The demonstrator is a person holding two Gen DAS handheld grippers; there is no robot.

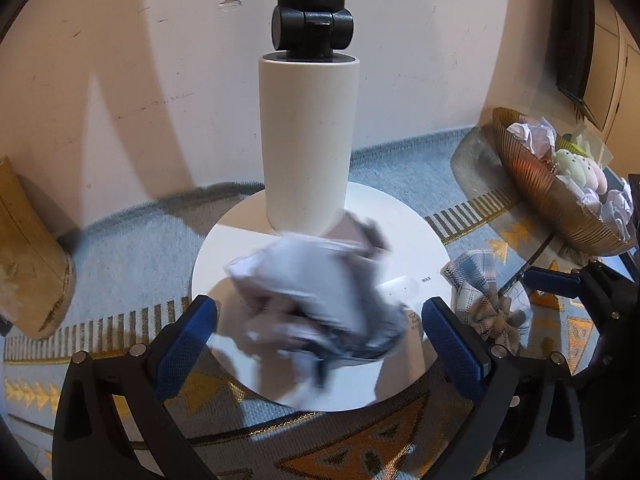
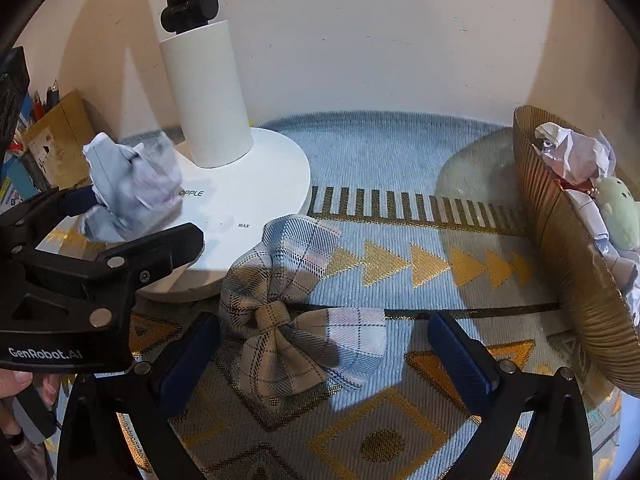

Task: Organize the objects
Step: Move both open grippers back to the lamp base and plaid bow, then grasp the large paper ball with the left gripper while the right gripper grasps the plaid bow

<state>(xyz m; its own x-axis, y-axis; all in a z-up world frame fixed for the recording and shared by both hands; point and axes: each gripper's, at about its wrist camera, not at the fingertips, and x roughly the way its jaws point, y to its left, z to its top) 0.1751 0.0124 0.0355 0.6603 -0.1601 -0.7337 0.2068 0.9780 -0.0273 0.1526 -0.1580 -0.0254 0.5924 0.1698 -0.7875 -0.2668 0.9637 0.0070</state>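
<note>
Crumpled paper (image 1: 316,300) lies blurred between the spread left tool (image 1: 320,320); right tool (image 2: 324,344) gapes around the plaid bow (image 2: 296,312).

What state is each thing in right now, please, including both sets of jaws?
Left gripper: jaws open, either side of the paper.
Crumpled paper: motion-blurred, over the lamp base; contact unclear.
Right gripper: jaws open around the bow.
Plaid bow: lying on the cloth, ungripped.
Lamp: upright.
Ribbed bowl: tilted, holding paper balls and a plush toy.
</note>
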